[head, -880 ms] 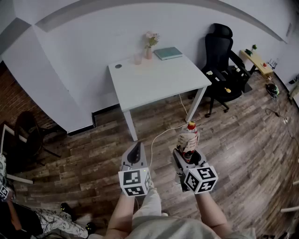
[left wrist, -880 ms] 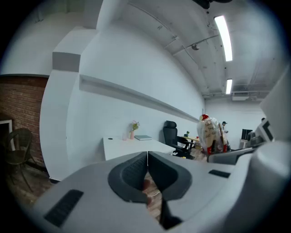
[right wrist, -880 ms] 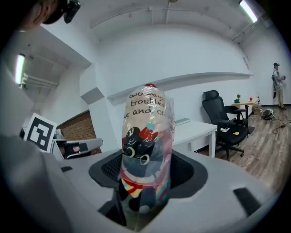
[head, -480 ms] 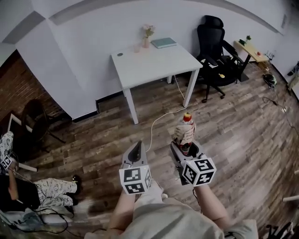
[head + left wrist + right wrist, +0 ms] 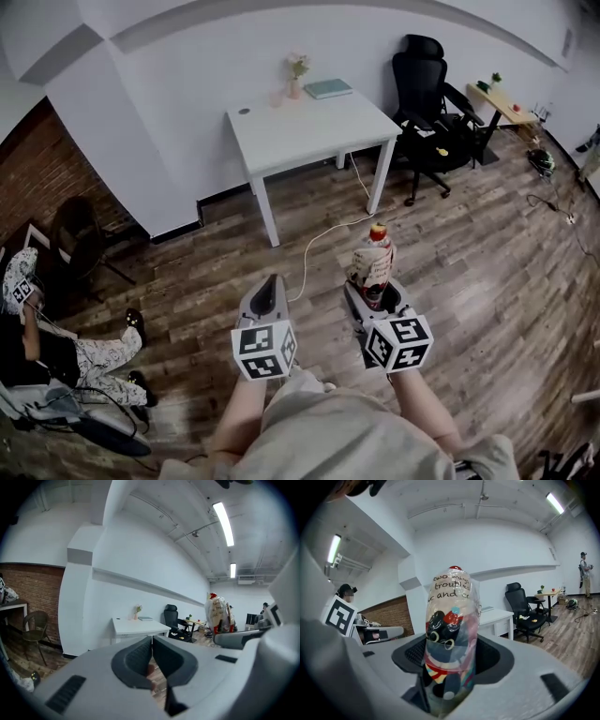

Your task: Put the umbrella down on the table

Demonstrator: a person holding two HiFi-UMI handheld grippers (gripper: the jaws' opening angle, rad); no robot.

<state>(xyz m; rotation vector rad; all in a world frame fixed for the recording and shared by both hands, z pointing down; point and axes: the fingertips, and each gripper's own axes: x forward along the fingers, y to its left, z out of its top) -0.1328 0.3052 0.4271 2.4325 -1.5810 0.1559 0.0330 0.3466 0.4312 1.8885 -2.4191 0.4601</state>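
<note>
My right gripper is shut on a folded umbrella in a clear printed sleeve with a red tip; the umbrella points forward and up out of the jaws. The left gripper is shut with nothing between its fingers, level with the right one and to its left. The white table stands ahead by the wall, well beyond both grippers. In the left gripper view the umbrella shows at the right.
On the table's far edge are a small flower vase and a teal book. A black office chair stands right of the table. A white cable runs over the wooden floor. A seated person is at the left.
The view has shifted: the table now lies a little farther off and to the right. Both grippers keep their places side by side, with the umbrella still held. The seated person has come into view.
</note>
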